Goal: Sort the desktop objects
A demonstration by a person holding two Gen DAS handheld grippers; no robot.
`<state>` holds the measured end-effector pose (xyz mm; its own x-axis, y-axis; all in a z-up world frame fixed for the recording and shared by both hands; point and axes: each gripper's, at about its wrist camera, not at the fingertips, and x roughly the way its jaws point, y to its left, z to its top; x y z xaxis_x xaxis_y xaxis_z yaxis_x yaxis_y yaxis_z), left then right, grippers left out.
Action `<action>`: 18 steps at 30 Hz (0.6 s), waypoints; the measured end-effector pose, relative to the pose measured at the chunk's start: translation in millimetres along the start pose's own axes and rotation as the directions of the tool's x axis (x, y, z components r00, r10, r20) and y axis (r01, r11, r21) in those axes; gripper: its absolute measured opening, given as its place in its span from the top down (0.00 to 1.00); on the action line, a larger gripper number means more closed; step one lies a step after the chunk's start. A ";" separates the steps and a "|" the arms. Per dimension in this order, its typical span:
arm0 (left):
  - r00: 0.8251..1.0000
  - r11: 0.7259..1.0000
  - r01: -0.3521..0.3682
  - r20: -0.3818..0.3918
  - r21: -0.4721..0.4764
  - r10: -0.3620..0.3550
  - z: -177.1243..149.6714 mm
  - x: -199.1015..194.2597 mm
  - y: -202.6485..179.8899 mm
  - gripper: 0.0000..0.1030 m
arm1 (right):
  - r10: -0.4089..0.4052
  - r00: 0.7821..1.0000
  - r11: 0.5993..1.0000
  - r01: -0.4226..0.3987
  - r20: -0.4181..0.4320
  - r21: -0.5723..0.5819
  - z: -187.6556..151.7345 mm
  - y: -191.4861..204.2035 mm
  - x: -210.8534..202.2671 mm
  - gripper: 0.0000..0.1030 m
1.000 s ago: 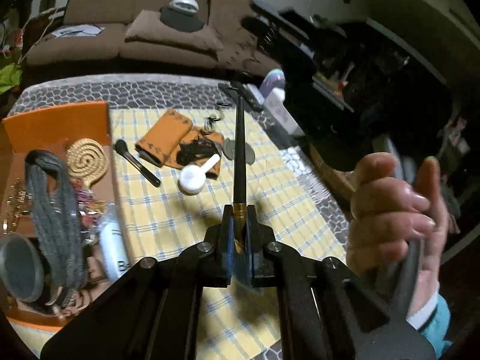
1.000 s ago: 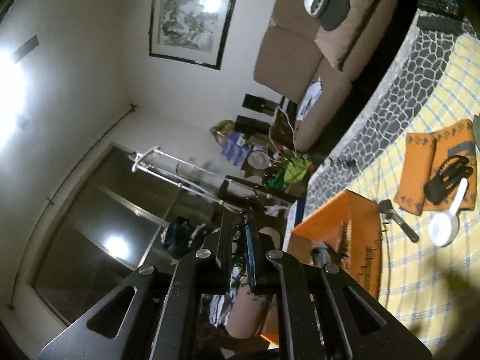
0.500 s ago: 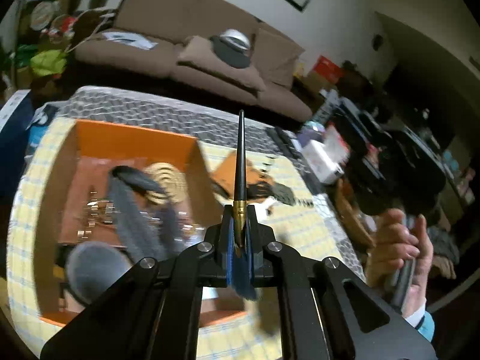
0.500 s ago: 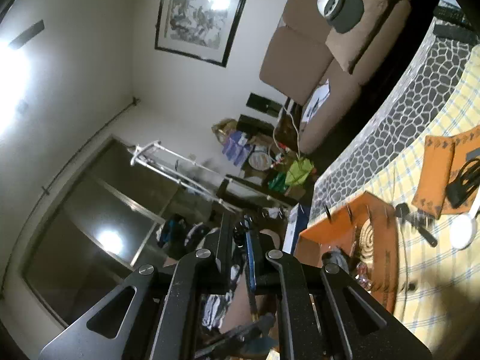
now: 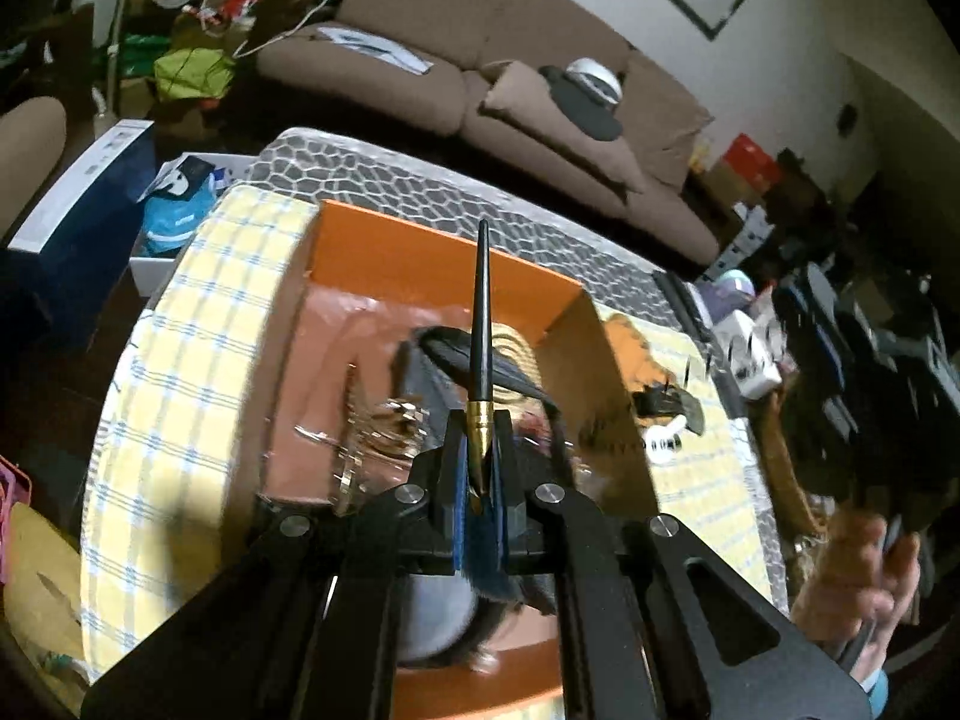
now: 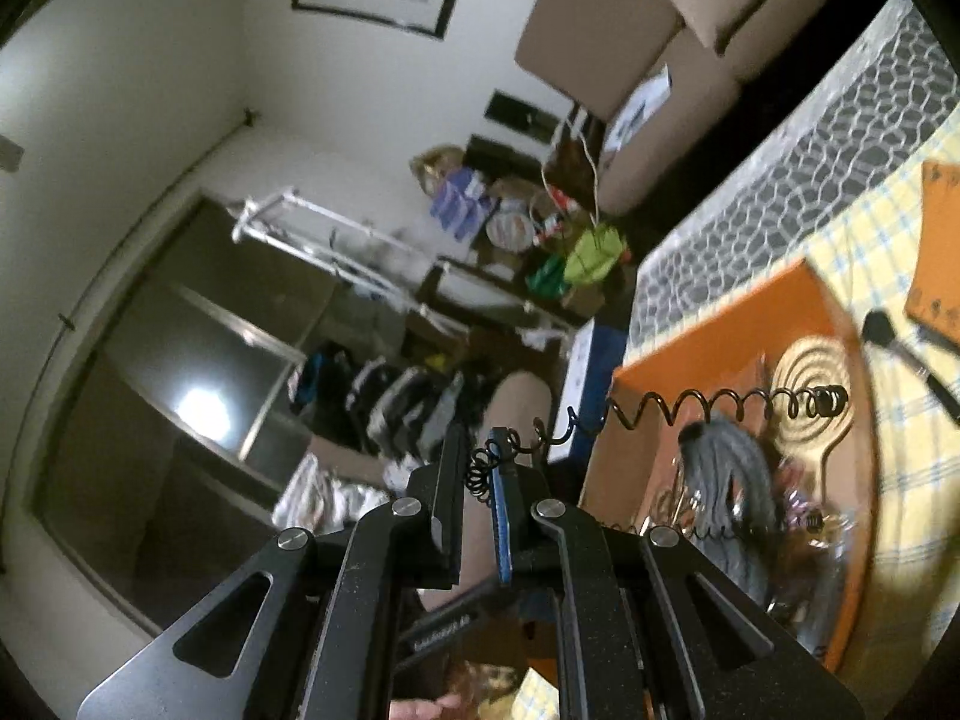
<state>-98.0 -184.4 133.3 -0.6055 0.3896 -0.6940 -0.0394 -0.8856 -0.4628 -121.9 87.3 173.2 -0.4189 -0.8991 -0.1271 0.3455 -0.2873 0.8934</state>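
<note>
Left gripper (image 5: 480,480) clamps brush (image 5: 482,324) over orange box (image 5: 420,246) | right gripper (image 6: 480,474) pinches coiled cord (image 6: 720,405) | beyond: puff brush (image 6: 900,348) unsorted.

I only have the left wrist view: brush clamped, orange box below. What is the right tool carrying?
Observer: The right tool is shut on a black coiled cord.
Operator: Where does the cord run?
Observer: From the jaws it stretches in front of the orange box; in that view its far end lines up with the woven spiral mat.
Operator: Anything outside the box on that side?
Observer: A black makeup brush lies on the yellow checked cloth beside the box.
</note>
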 end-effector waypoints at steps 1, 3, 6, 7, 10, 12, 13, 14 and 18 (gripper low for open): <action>1.000 1.000 -0.005 -0.001 -0.003 0.005 1.9 0.9 5.1 0.94 | -0.006 1.000 1.000 0.006 -0.021 -0.004 -3.9 -1.1 8.3 0.92; 1.000 1.000 -0.013 -0.008 -0.016 0.013 4.9 5.7 14.9 0.94 | -0.017 0.999 1.000 0.017 -0.049 -0.007 -10.3 -3.2 20.6 0.92; 0.999 0.999 -0.026 -0.024 -0.036 0.025 6.9 14.0 27.5 0.94 | -0.036 0.995 0.999 0.035 -0.098 -0.012 -19.8 -8.1 38.2 0.91; 0.999 0.999 -0.030 -0.029 -0.041 0.029 7.1 17.5 31.1 0.94 | -0.042 0.993 0.999 0.041 -0.115 -0.012 -22.9 -10.6 43.4 0.91; 0.999 0.998 -0.036 -0.030 -0.052 0.034 8.3 24.8 37.4 0.94 | -0.062 0.987 0.998 0.060 -0.149 -0.015 -30.6 -17.4 54.1 0.91; 0.999 0.998 -0.035 -0.029 -0.058 0.033 8.4 27.7 39.5 0.94 | -0.078 0.981 0.997 0.076 -0.175 -0.017 -35.0 -22.5 60.8 0.91; 0.999 0.997 -0.035 -0.030 -0.062 0.033 8.5 29.9 40.6 0.94 | -0.087 0.979 0.996 0.084 -0.185 -0.021 -36.7 -25.1 62.7 0.91; 0.999 0.997 -0.034 -0.031 -0.063 0.032 8.8 31.8 41.7 0.94 | -0.102 0.975 0.995 0.098 -0.200 -0.028 -39.4 -27.7 65.9 0.91; 0.998 0.998 -0.054 -0.041 -0.044 0.052 9.7 40.5 38.5 0.94 | -0.144 0.958 0.989 0.134 -0.247 -0.060 -48.6 -33.8 75.5 0.92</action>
<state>-131.8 -205.2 92.7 -0.5734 0.3534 -0.7391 0.0278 -0.8933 -0.4487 -124.3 13.0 112.4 -0.2437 -0.9017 -0.3572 0.3361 -0.4240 0.8410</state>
